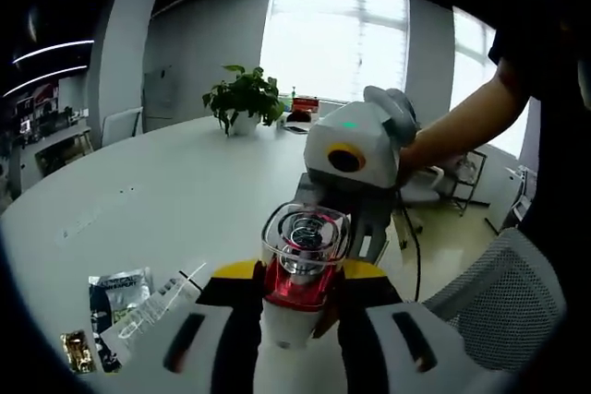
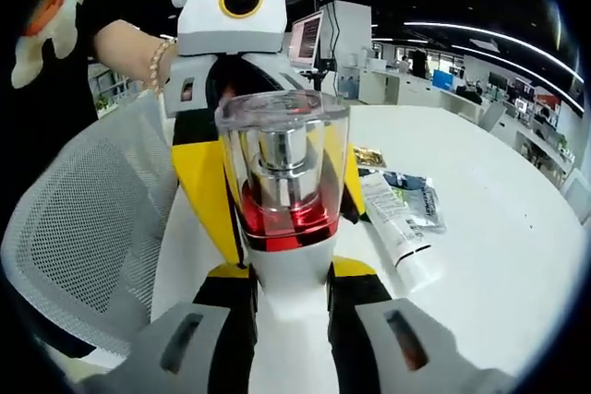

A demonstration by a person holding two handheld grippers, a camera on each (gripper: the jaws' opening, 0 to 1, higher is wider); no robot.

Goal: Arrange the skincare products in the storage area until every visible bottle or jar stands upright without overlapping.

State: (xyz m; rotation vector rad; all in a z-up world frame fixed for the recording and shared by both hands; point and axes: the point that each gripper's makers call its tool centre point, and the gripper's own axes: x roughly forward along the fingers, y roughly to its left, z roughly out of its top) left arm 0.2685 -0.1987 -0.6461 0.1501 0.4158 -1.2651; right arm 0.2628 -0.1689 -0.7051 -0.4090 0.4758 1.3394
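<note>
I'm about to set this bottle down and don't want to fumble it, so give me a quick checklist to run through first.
1. Left hand-held gripper jaws closed on the bottle: ok.
2. Right hand-held gripper jaws closed on the same bottle's white body: ok.
3. Clear cap seated on the bottle: ok.
4. Bare white table available for a landing spot: ok.
5. Bottle's base resting on the table: cannot tell, the jaws hide it.
6. Every product upright: not ok, the tube lies flat beside the sachets.
</note>
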